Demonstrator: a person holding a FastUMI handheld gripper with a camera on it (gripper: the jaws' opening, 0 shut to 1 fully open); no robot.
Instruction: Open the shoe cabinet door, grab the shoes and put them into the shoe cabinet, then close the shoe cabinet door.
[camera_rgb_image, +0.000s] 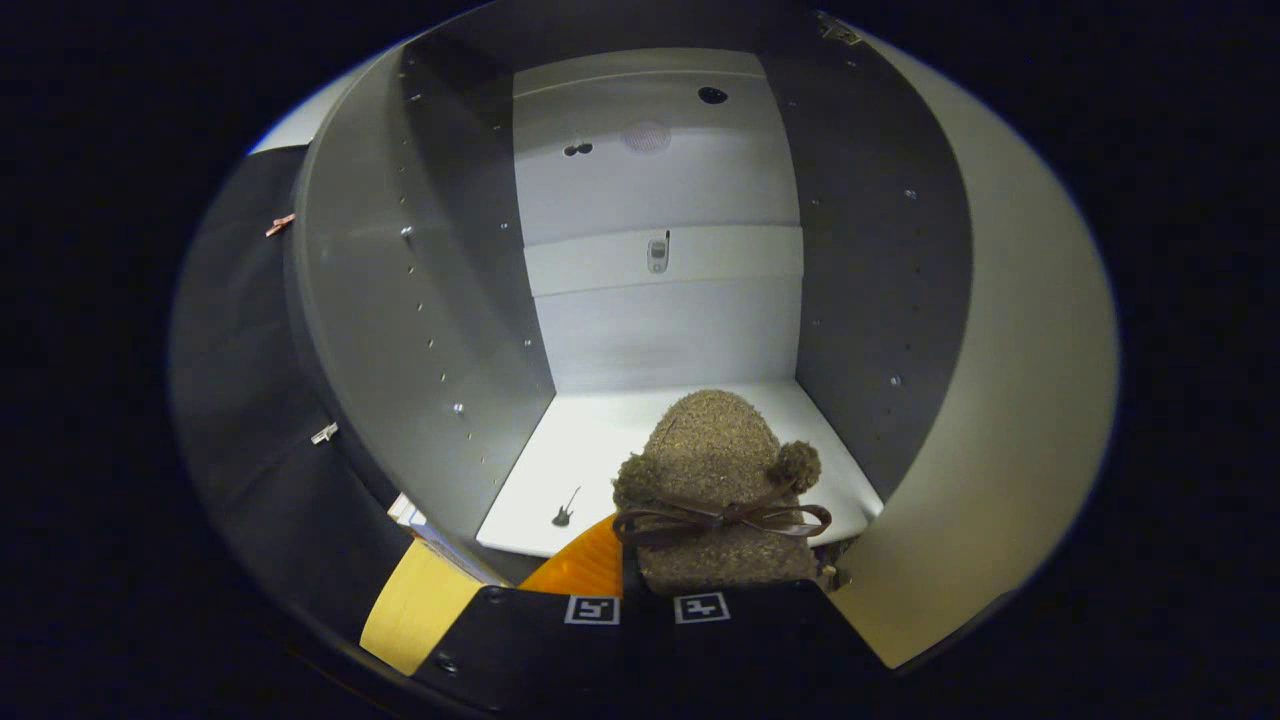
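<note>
A brown fuzzy shoe (715, 470) with a dark bow and two pom-poms sticks out ahead of my gripper (647, 598), toe pointing into the open shoe cabinet (660, 180). My two fingers are close together with the shoe's heel end between them, so the gripper is shut on it. The toe reaches over the front part of the white cabinet floor (590, 440). I cannot tell whether the sole touches that floor. The open cabinet door (1000, 420) stands as a pale panel to the right of the shoe.
Grey side walls (400, 330) with rows of peg holes flank the compartment, and a white back panel closes it. A small dark guitar-shaped mark (565, 512) lies on the floor left of the shoe. An orange surface (590, 568) and a yellow one (415, 605) sit below the cabinet's front edge.
</note>
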